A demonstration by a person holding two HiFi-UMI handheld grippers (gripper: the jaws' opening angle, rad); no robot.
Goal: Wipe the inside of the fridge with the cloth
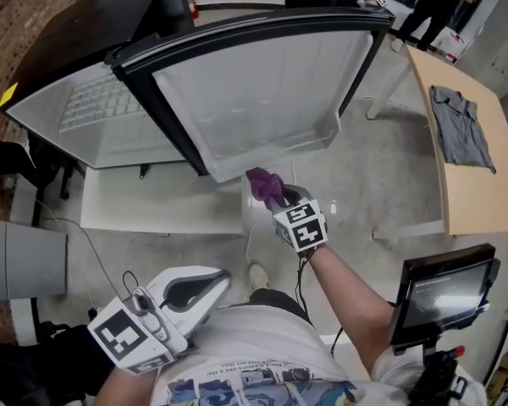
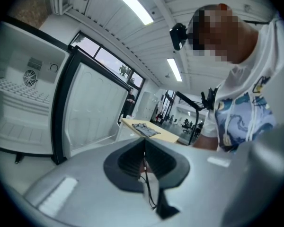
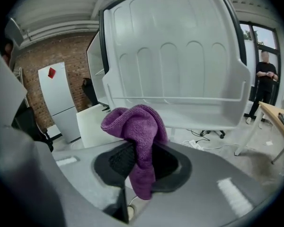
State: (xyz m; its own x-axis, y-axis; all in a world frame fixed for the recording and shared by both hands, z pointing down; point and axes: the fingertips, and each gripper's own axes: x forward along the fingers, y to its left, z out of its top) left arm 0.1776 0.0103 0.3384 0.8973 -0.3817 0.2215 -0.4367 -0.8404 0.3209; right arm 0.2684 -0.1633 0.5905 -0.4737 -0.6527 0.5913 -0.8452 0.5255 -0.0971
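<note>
The fridge (image 1: 93, 108) stands open, its white inside with a wire shelf at the upper left. Its door (image 1: 254, 83) swings out towards me, inner liner facing up. My right gripper (image 1: 284, 200) is shut on a purple cloth (image 1: 265, 184), held just below the door's lower edge. In the right gripper view the cloth (image 3: 137, 131) bunches above the jaws and hangs down between them, with the door liner (image 3: 180, 56) close ahead. My left gripper (image 1: 220, 279) is low by my body, shut and holding nothing; its view shows the jaws (image 2: 144, 157) pressed together, fridge inside (image 2: 19, 103) at left.
A low white bench (image 1: 152, 197) stands under the fridge door. At the right a wooden table (image 1: 483, 193) carries a grey garment (image 1: 461, 125). A screen on a stand (image 1: 440, 294) is at lower right. A person (image 1: 432, 2) stands at the back.
</note>
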